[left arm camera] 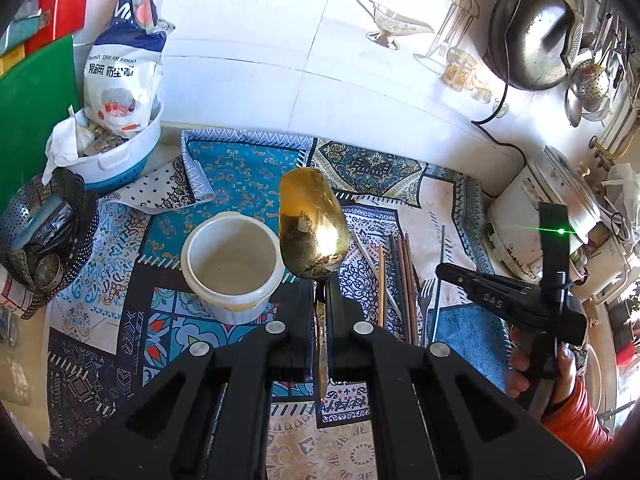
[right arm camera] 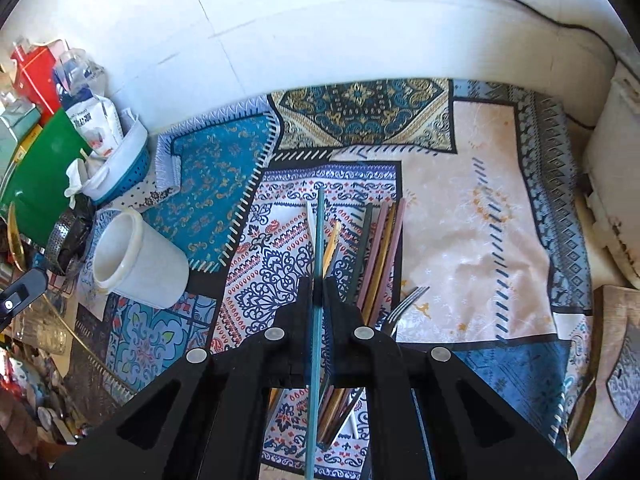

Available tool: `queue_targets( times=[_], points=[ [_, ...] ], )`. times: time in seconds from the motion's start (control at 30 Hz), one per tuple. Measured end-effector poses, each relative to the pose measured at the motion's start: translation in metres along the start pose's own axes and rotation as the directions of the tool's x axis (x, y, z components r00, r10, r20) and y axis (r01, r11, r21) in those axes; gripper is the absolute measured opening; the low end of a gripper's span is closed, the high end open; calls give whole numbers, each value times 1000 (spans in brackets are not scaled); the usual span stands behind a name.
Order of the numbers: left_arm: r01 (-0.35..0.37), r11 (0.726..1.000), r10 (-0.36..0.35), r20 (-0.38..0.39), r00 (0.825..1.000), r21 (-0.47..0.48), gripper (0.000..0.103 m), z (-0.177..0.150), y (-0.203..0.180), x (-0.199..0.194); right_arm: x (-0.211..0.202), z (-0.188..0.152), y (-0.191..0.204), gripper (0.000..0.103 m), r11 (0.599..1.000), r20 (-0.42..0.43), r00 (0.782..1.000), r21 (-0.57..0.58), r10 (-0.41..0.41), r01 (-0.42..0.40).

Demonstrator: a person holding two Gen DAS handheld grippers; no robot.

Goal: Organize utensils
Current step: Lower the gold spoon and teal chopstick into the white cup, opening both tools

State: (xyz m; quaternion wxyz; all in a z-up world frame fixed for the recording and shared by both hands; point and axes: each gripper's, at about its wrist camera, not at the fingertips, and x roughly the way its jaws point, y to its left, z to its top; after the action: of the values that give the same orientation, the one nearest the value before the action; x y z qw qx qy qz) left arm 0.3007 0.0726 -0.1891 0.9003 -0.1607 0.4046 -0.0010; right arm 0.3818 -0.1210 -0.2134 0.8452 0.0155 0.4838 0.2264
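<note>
Left-wrist view only: left hand-held gripper (left arm camera: 320, 288) clamped on gold spoon (left arm camera: 312, 228) beside white cup (left arm camera: 232, 264). Right-wrist view: right hand-held gripper (right arm camera: 318, 284) clamped on teal chopstick (right arm camera: 318, 248), its near end cut off.

The left tool (left arm camera: 320, 292) is showing matte black angular arms with four round silver screw heads. At three o'clock, the right tool (left arm camera: 452, 270) is bearing raised "DAS" lettering, and the person's hand (left arm camera: 560, 368) is wearing an orange ribbed sleeve (left arm camera: 580, 420).
</note>
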Motion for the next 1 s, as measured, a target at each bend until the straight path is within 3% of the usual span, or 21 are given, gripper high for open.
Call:
queue_targets(
  times=[0.33,1.0],
  points=[
    [15,1000,-16,34,999,27,3,5,1,-19,-52,-1,11,5,1000,119,993,5,-25,24],
    [3,999,-10,129,992,54,3,25,24,-50,-107,14,51,5,997,250,967,-49,-43,57]
  ],
)
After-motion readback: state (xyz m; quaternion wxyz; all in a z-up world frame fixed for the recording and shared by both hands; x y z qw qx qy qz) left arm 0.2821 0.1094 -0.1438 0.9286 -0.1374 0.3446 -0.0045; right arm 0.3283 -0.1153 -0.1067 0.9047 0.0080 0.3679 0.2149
